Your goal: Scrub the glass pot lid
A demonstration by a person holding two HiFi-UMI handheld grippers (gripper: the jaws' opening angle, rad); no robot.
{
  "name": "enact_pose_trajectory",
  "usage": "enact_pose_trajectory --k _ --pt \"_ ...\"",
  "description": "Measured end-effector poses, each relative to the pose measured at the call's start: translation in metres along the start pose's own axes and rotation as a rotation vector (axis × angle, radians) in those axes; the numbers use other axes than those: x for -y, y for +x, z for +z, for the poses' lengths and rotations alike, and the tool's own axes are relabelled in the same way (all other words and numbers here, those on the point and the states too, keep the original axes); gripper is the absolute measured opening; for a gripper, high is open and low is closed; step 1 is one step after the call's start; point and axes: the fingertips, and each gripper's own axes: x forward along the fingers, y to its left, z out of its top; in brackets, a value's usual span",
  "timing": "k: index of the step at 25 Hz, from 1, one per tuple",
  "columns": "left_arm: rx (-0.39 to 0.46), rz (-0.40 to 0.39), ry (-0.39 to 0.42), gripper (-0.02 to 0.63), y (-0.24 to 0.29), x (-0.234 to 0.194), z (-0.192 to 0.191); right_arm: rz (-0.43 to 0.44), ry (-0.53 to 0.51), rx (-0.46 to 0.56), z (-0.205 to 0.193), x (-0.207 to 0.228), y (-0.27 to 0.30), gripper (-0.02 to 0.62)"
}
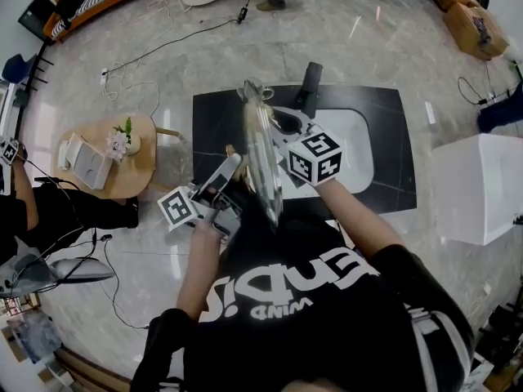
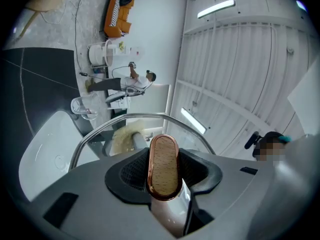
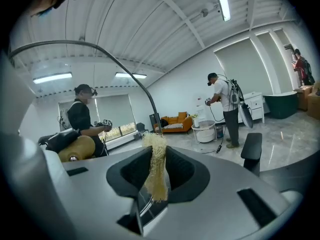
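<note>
The glass pot lid point(image 1: 263, 158) stands on edge over the white sink point(image 1: 357, 141), seen edge-on in the head view. My left gripper point(image 1: 222, 176) is shut on the lid's wooden, copper-rimmed knob point(image 2: 164, 165). The lid's steel rim point(image 2: 150, 117) arcs beyond that knob. My right gripper point(image 1: 283, 126) is shut on a yellow fibrous scrubber point(image 3: 157, 166) on the lid's other side. Through the glass the scrubber point(image 2: 124, 136) lies against the lid. In the right gripper view the rim point(image 3: 102, 48) curves overhead and the knob point(image 3: 75, 149) shows at left.
The sink is set in a black counter point(image 1: 388, 109) with a black faucet point(image 1: 309, 84) behind it. A round wooden side table point(image 1: 135, 174) with flowers stands at left and a white unit point(image 1: 482, 186) at right. Cables cross the floor. Other people stand farther off.
</note>
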Motion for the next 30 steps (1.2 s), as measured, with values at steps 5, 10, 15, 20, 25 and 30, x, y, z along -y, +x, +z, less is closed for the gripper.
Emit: enact_pose_trajectory --k 5,10,15,20,25,30 --pt "0.025 -0.006 -0.011 0.178 -0.001 0.001 0.004 0.012 -0.003 -0.069 -0.029 -0.003 0.003 0.074" --pt "0.045 -0.012 -0.017 0.178 -0.001 0.0 0.008 0.026 0.009 -0.125 -0.057 -0.007 0.001 0.074" --pt "0.064 -0.012 -0.016 0.178 -0.002 0.0 0.011 0.044 0.014 -0.165 -0.076 -0.014 -0.003 0.074" --pt "0.097 -0.016 -0.03 0.178 -0.004 -0.003 0.014 0.074 0.008 -0.203 -0.092 -0.019 -0.009 0.074" --pt "0.112 -0.012 -0.032 0.178 -0.007 -0.005 0.015 0.126 0.005 -0.237 -0.1 -0.033 -0.019 0.074" --pt "0.132 -0.011 -0.035 0.178 -0.006 -0.004 0.017 0.194 0.004 -0.275 -0.103 -0.049 -0.037 0.074"
